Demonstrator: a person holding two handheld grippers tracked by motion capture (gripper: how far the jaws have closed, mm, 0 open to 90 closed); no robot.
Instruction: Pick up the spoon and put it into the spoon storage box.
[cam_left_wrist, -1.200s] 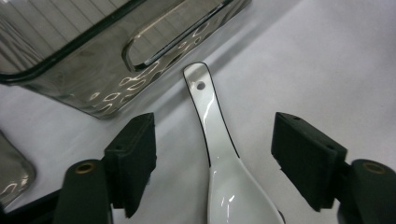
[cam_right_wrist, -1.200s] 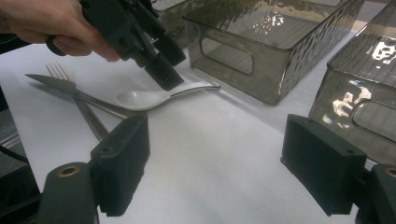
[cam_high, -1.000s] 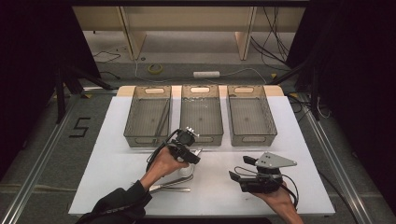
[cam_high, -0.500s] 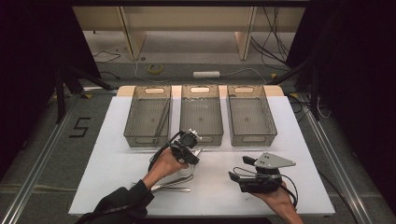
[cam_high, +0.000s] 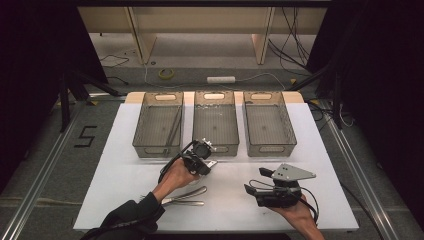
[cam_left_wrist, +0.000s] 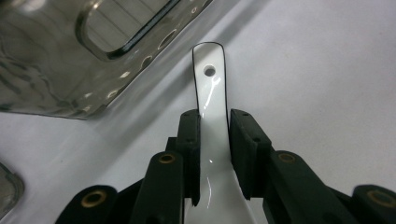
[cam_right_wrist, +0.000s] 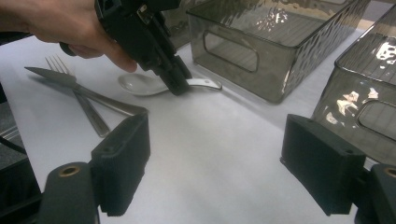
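**Currently on the table: one white spoon, being taken up**

Item 1. My left gripper (cam_high: 202, 156), just before the middle bin (cam_high: 215, 122). Its jaws have just been closing and now stand narrow around the handle of the white spoon (cam_left_wrist: 211, 116); both pads (cam_left_wrist: 190, 135) look to be on the handle's edges, though I cannot tell how firmly.

Item 2. White spoon, porcelain by its look, with a hole at the handle's end. It lies flat on the white table (cam_high: 125, 175), bowl towards my left hand, handle tip pointing past my left jaws at the bin's near wall. Not lifted yet.

Item 3. My right gripper (cam_right_wrist: 224, 163), well apart to the right of the left one, jaws wide, nothing between them.

Item 4. Fork (cam_right_wrist: 79, 102) and knife (cam_right_wrist: 84, 93), crossed on the table just behind my left hand; untouched.

Item 5. Three clear bins ahead of both grippers. The left bin (cam_high: 160, 125) holds some long thin pieces; the right bin (cam_high: 265, 122) looks empty.

Progress, as I judge it: grasp about made; lifting and binning the spoon remain, then fork and knife.
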